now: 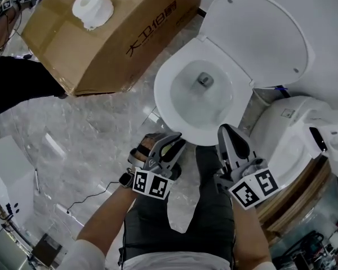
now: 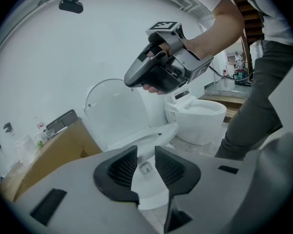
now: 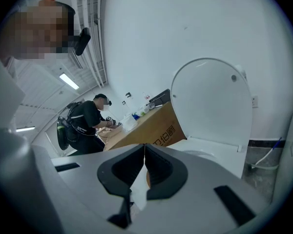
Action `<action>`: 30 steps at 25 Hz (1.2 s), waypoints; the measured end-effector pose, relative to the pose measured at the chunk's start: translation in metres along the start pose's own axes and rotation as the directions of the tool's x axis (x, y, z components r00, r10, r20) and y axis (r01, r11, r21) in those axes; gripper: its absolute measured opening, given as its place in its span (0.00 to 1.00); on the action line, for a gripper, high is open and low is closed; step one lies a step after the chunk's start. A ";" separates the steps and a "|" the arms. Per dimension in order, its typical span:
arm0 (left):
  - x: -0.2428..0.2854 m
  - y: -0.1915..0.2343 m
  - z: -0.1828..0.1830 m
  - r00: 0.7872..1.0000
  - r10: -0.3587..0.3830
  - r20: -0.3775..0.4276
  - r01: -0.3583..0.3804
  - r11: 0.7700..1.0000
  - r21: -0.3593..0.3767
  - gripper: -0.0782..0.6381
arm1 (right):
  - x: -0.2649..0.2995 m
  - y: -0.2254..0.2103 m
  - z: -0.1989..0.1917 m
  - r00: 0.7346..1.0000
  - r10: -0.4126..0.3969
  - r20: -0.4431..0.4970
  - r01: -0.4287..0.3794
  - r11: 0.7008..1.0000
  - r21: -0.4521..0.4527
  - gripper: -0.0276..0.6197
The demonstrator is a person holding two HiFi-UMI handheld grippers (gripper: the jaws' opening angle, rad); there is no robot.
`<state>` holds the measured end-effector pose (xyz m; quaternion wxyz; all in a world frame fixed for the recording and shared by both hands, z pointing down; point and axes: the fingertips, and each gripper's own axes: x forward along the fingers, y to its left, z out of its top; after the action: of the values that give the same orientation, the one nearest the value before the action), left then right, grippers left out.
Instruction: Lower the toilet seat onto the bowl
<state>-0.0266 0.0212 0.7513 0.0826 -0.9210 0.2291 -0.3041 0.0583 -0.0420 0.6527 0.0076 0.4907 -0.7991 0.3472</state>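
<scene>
The white toilet bowl (image 1: 196, 91) stands in front of me on the marble floor. A white ring, the seat (image 1: 164, 89), lies flat on the bowl's rim. The round lid (image 1: 262, 35) stands tilted up behind it. The seat (image 2: 154, 136) and the upright lid (image 2: 115, 111) also show in the left gripper view, and the lid (image 3: 212, 101) in the right gripper view. My left gripper (image 1: 177, 142) hovers just short of the bowl's near rim, its jaws slightly apart and empty. My right gripper (image 1: 225, 131) hangs beside it at the rim's right, jaws closed on nothing.
A large cardboard box (image 1: 112, 32) with a toilet paper roll (image 1: 93, 7) on it lies left of the toilet. A second white toilet (image 1: 293, 145) on a wooden pallet (image 1: 304, 198) stands close on the right. A person in black (image 3: 85, 123) works beyond the box.
</scene>
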 end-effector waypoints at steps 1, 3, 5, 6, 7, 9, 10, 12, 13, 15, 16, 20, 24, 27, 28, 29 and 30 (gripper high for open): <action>0.001 -0.003 -0.007 1.000 -0.001 -0.003 0.001 1.000 -0.014 0.26 | 0.004 0.000 -0.005 1.000 0.003 -0.004 -0.003 1.000 -0.005 0.07; 0.002 -0.010 -0.022 1.000 -0.003 -0.013 0.003 0.999 -0.044 0.26 | 0.011 -0.001 -0.013 1.000 0.007 -0.008 -0.007 1.000 -0.019 0.07; 0.005 -0.016 -0.037 1.000 -0.004 -0.026 0.002 0.997 -0.080 0.26 | 0.019 -0.005 -0.018 1.000 0.007 -0.010 -0.008 0.999 -0.031 0.07; 0.007 -0.019 -0.044 0.999 -0.004 -0.032 0.001 0.995 -0.097 0.26 | 0.023 -0.007 -0.022 1.000 0.007 -0.012 -0.007 0.999 -0.037 0.07; 0.009 -0.021 -0.051 0.999 -0.004 -0.038 0.000 0.994 -0.113 0.26 | 0.027 -0.009 -0.025 1.000 0.007 -0.015 -0.007 0.999 -0.043 0.07; 0.014 -0.026 -0.065 0.999 -0.006 -0.047 -0.001 0.990 -0.143 0.26 | 0.035 -0.012 -0.034 1.000 0.005 -0.023 -0.007 0.998 -0.061 0.07; 0.016 -0.028 -0.072 0.999 -0.008 -0.052 0.000 0.987 -0.158 0.26 | 0.038 -0.014 -0.040 1.000 0.005 -0.029 -0.007 0.997 -0.072 0.07; 0.020 -0.035 -0.088 0.998 -0.011 -0.069 -0.002 0.982 -0.188 0.26 | 0.045 -0.016 -0.052 0.999 0.010 -0.043 -0.014 0.996 -0.087 0.07; 0.023 -0.039 -0.097 0.997 -0.013 -0.080 -0.004 0.979 -0.203 0.26 | 0.049 -0.016 -0.057 0.999 0.015 -0.050 -0.020 0.996 -0.091 0.07; 0.029 -0.045 -0.114 0.995 -0.015 -0.101 -0.008 0.973 -0.229 0.26 | 0.054 -0.018 -0.067 0.998 0.024 -0.061 -0.030 0.995 -0.096 0.07; 0.032 -0.048 -0.122 0.994 -0.016 -0.107 -0.010 0.970 -0.242 0.26 | 0.056 -0.018 -0.071 0.998 0.027 -0.064 -0.033 0.995 -0.098 0.07; 0.041 -0.053 -0.143 0.993 -0.016 -0.115 -0.017 0.959 -0.283 0.26 | 0.061 -0.023 -0.085 0.997 0.029 -0.077 -0.037 0.994 -0.107 0.07; 0.052 -0.058 -0.162 0.991 -0.019 -0.132 -0.024 0.947 -0.319 0.26 | 0.063 -0.026 -0.098 0.996 0.030 -0.088 -0.039 0.993 -0.108 0.07; 0.058 -0.060 -0.174 0.990 -0.023 -0.140 -0.029 0.935 -0.354 0.25 | 0.066 -0.026 -0.106 0.995 0.032 -0.098 -0.043 0.993 -0.109 0.07; 0.059 -0.060 -0.177 0.989 -0.025 -0.143 -0.030 0.930 -0.366 0.25 | 0.066 -0.025 -0.108 0.994 0.033 -0.100 -0.044 0.993 -0.108 0.07; 0.061 -0.060 -0.180 0.989 -0.027 -0.145 -0.030 0.925 -0.380 0.25 | 0.066 -0.025 -0.109 0.994 0.033 -0.103 -0.044 0.993 -0.107 0.07; 0.063 -0.061 -0.183 0.989 -0.030 -0.148 -0.031 0.919 -0.393 0.25 | 0.066 -0.026 -0.111 0.994 0.032 -0.107 -0.043 0.993 -0.107 0.07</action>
<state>-0.0688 0.0429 0.9482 -0.1222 -0.8930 0.2913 -0.3207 0.0082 -0.0381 0.7740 0.0698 0.4556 -0.8245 0.3284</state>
